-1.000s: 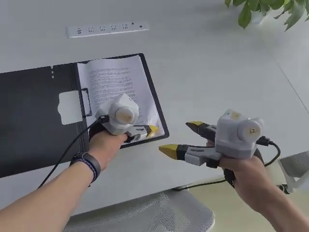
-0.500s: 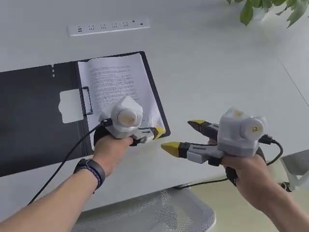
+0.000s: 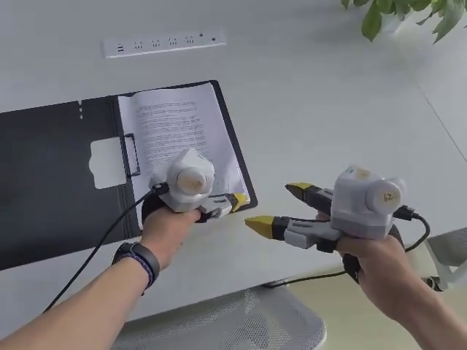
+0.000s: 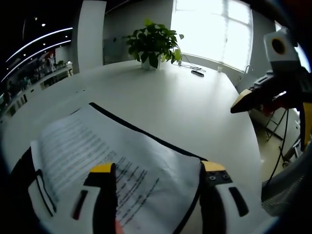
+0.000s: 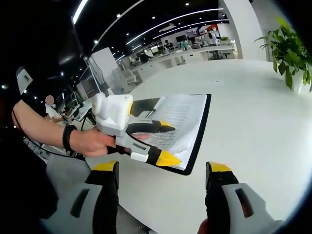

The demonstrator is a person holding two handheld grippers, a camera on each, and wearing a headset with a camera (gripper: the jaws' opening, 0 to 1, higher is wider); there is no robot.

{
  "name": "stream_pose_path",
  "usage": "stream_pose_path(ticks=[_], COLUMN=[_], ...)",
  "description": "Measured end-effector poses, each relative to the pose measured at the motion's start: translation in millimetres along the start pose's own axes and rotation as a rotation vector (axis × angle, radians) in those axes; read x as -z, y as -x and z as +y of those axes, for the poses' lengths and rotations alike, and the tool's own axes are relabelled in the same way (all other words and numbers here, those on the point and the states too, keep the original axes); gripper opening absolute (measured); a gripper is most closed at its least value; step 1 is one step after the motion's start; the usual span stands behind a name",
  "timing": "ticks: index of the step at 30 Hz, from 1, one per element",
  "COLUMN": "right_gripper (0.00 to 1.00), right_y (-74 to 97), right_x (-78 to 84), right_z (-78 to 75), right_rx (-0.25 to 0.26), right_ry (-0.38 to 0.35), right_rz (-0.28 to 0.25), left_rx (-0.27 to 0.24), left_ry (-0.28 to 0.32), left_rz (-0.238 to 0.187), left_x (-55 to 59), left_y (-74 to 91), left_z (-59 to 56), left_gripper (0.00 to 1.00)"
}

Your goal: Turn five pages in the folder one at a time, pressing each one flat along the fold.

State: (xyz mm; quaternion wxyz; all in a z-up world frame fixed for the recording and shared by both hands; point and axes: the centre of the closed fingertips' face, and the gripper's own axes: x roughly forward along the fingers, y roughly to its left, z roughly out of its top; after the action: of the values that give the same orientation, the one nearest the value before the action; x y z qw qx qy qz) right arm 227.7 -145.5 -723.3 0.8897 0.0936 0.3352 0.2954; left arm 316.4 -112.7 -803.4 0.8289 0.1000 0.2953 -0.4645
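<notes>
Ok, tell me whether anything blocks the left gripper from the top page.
Nothing visible does. The left gripper is open at the lower corner of the page, bare paper between its jaws; the right gripper is aside, over the table.

- The folder point(image 3: 51, 182) has a black cover, matt, like smooth plastic
- Its top page point(image 3: 179, 124) is thin white paper, matt, with fine grey print
- The table point(image 3: 328, 95) is white and smooth, with a soft sheen
- The left gripper point(image 4: 157, 168) and right gripper point(image 3: 277, 206) are off-white moulded plastic with black jaws and matt yellow tips
- The power strip point(image 3: 162, 43) is white plastic
- The chair point(image 3: 219, 321) is grey mesh cloth
- The plant point(image 3: 408, 14) has lightly glossy leaves
</notes>
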Motion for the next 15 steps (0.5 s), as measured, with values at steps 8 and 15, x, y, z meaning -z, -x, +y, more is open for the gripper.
stream_pose_path(ticks=[8, 15], right_gripper=[0.71, 0.70], right_y=[-4.2, -19.8], right_x=[-0.1, -6.5], right_z=[2.3, -4.0], right_rx=[-0.007, -0.028], right_ry=[0.004, -0.042], right_rz=[0.003, -0.022], left_rx=[-0.037, -0.050], left_ry=[-0.048, -0.049], left_rz=[0.014, 0.011], left_x=[4.6, 5.4], left_y=[1.4, 3.9], left_z=[3.0, 5.3], left_gripper=[0.60, 0.56])
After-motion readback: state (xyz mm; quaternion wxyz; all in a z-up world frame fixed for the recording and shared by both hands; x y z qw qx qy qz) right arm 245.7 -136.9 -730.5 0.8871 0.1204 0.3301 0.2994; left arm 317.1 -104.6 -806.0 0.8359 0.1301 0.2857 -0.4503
